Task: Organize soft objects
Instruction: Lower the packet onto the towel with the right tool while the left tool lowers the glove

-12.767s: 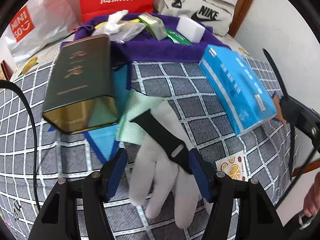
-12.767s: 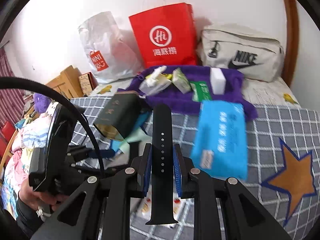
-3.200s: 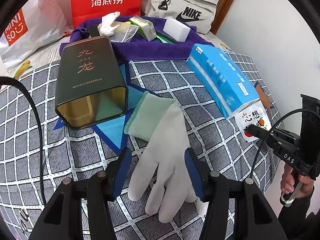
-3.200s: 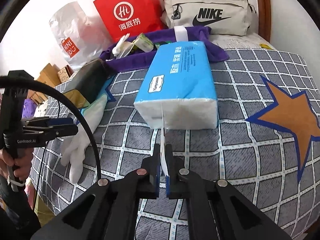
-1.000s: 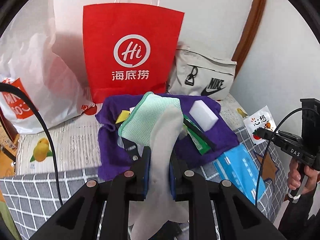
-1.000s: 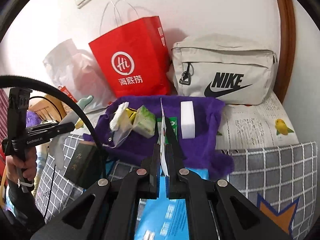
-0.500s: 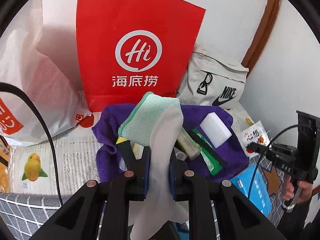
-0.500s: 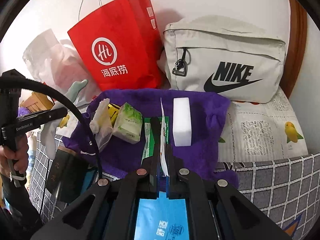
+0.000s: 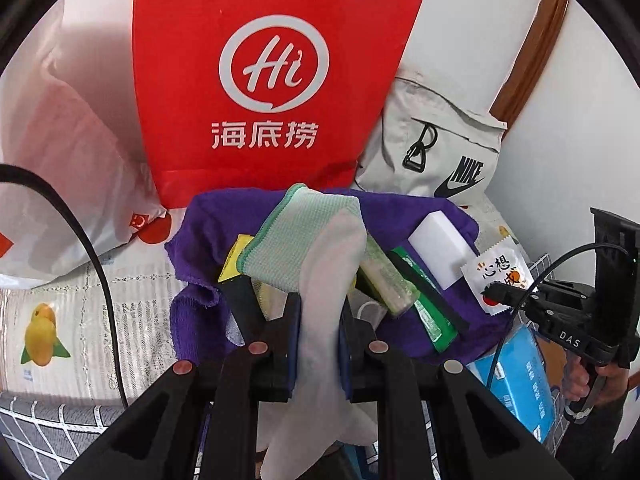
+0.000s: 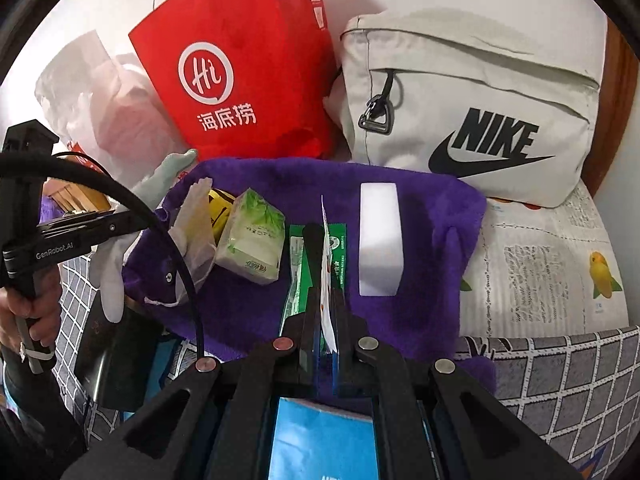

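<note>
We see the bed (image 10: 560, 364) first, under a grey checked cover, with a printed sheet (image 10: 540, 264) of yellow fruit pictures at its far end. Against the wall stand a red paper bag (image 9: 276, 80), a beige Nike pouch (image 10: 480, 92) to its right and a white plastic bag (image 9: 68, 152) to its left. In front of them lies the purple towel (image 10: 432, 248), spread on the bed and carrying a white sponge block (image 10: 379, 236), a green-leaf tissue pack (image 10: 252, 240), a flat green packet (image 10: 296, 276), a yellow packet (image 10: 219, 204) and a clear pouch (image 10: 192, 236). A blue tissue pack (image 9: 520, 376) sits on the near side of the towel, and a dark tin (image 10: 116, 356) lies at its left edge.

Our left tool (image 9: 318, 320) is pinching the white glove (image 9: 320, 280) about its middle; the green cuff stands up above the towel's left part and the fingers hang below the jaws. Our right tool (image 10: 326, 320) is pressed together on a small white sachet (image 9: 498, 276), held edge-on over the green packet, near the towel's middle and just left of the sponge block.
</note>
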Motion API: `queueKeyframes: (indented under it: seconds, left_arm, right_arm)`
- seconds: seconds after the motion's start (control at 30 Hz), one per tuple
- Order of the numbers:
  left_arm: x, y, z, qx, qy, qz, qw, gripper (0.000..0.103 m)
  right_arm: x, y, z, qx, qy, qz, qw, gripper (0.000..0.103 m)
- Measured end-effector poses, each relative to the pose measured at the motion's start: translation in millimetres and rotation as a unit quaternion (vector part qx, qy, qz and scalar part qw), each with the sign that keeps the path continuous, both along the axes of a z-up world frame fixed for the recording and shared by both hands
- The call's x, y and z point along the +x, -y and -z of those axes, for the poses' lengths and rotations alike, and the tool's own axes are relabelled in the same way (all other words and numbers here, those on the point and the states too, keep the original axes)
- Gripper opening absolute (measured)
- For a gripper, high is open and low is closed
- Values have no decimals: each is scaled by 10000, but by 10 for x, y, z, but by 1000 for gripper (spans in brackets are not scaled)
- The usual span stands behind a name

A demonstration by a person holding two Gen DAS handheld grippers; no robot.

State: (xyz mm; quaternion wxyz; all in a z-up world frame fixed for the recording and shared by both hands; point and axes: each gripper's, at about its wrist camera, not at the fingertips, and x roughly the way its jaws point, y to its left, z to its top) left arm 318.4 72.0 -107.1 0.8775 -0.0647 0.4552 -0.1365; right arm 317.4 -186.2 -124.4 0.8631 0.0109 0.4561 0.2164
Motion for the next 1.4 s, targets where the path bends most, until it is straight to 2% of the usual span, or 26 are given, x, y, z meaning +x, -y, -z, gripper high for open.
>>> queueKeyframes:
  seconds: [0.6, 0.77, 1.03, 1.13, 1.2, 1.27, 1.33, 1.4]
  left_arm:
    - [53, -38, 35, -50, -50, -19, 10000, 16]
    - [63, -7, 57, -39, -81, 54, 9999, 16]
    - [65, 29, 88, -15, -112, 139, 9998, 16]
    - [67, 36, 99, -23, -118, 137, 9998, 16]
    - [66, 34, 92, -56, -89, 120, 9999, 16]
    - [70, 28, 88, -74, -64, 93, 9999, 16]
    - [89, 24, 86, -96, -57, 15, 9999, 16]
    - [106, 46, 86, -61, -70, 17, 10000, 16]
  right_arm:
    - [227, -254, 273, -219, -365, -165, 9990, 4]
    - [273, -280, 334, -23, -586, -277, 9979, 4]
    - [331, -316, 380, -62, -673, -292, 9973, 8]
    - [338, -279, 370, -118, -648, -226, 9976, 14]
    - [340, -232, 361, -143, -642, -184, 9977, 23]
    - [327, -196, 337, -160, -593, -148, 9980, 36]
    - [296, -159, 301, -166, -515, -141, 9984, 42]
    - [256, -129, 257, -163, -414, -114, 9989, 44]
